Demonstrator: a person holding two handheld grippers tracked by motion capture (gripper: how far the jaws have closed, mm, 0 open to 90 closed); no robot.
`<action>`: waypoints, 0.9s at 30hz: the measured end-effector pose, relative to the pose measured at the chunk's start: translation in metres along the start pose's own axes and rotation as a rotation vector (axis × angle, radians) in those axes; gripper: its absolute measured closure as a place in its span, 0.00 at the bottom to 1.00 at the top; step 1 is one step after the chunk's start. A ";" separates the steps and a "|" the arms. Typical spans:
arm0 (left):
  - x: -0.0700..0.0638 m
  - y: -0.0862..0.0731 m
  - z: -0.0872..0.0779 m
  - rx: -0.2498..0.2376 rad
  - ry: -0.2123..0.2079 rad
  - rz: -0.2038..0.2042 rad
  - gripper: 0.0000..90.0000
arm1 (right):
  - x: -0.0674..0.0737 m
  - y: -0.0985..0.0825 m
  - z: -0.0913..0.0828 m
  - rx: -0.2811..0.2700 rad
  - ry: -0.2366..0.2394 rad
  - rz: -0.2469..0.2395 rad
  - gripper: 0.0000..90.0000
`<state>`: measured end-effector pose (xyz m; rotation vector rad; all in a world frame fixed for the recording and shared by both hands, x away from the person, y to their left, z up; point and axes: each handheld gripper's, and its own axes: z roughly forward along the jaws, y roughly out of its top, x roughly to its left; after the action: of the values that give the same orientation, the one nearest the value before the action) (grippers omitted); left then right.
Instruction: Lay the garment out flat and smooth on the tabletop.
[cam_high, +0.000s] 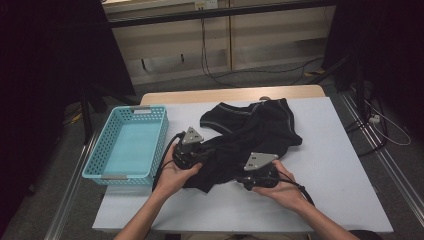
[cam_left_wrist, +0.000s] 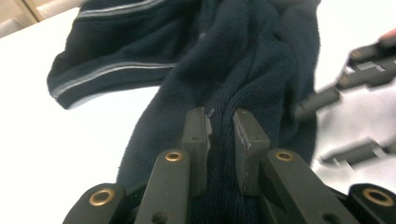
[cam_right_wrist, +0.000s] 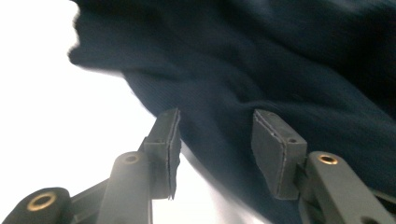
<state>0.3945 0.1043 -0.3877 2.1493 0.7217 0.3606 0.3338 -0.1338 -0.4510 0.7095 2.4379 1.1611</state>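
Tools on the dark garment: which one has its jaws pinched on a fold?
The left tool pinches a fold of the garment; the right tool stands open.

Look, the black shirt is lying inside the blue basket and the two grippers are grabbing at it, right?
Not quite. The black shirt lies on the white table, beside the blue basket, not inside it; the high view shows this. The left gripper and right gripper are indeed at the cloth.
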 end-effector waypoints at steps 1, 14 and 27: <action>0.001 -0.001 0.002 0.004 0.003 -0.006 0.86 | 0.002 0.003 0.002 -0.008 0.010 -0.005 0.61; 0.007 -0.005 0.006 0.011 0.001 -0.018 0.86 | 0.004 0.005 0.024 0.041 0.004 -0.022 0.89; 0.013 -0.007 0.001 0.015 0.007 -0.069 0.86 | -0.040 -0.017 -0.054 -0.075 -0.140 0.098 0.94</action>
<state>0.4029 0.1156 -0.3939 2.1317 0.8028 0.3268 0.3345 -0.1992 -0.4282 0.8653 2.2548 1.1909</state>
